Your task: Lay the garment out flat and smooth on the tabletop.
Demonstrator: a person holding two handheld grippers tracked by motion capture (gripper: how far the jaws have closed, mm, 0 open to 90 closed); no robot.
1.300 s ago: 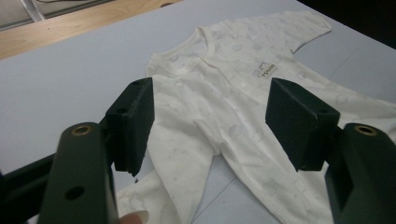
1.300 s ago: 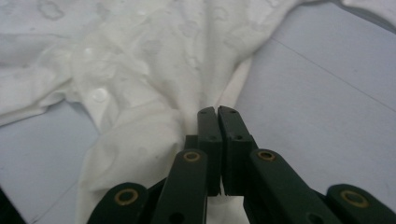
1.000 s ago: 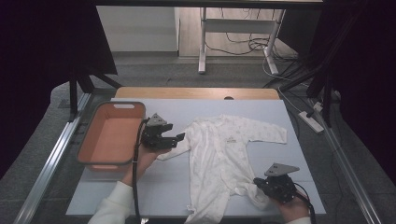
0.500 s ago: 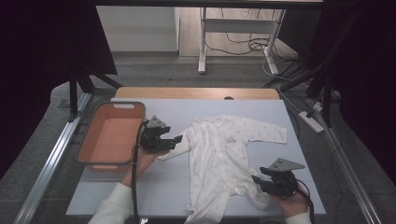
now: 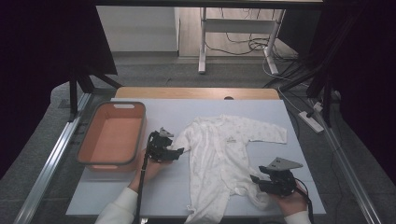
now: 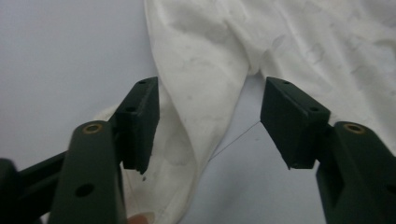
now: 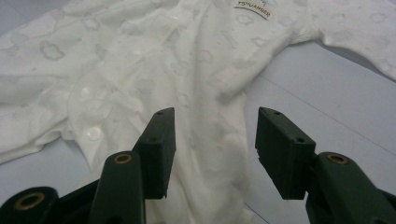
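Both sets of fingers were open: left gripper straddled the romper sleeve, right gripper its leg. I'd lower fully, then pinch one layer.

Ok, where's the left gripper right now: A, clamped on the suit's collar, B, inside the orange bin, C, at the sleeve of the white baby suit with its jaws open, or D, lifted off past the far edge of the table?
C: the left gripper has its jaws spread on either side of the sleeve of the baby suit, beside the orange bin, not in it.
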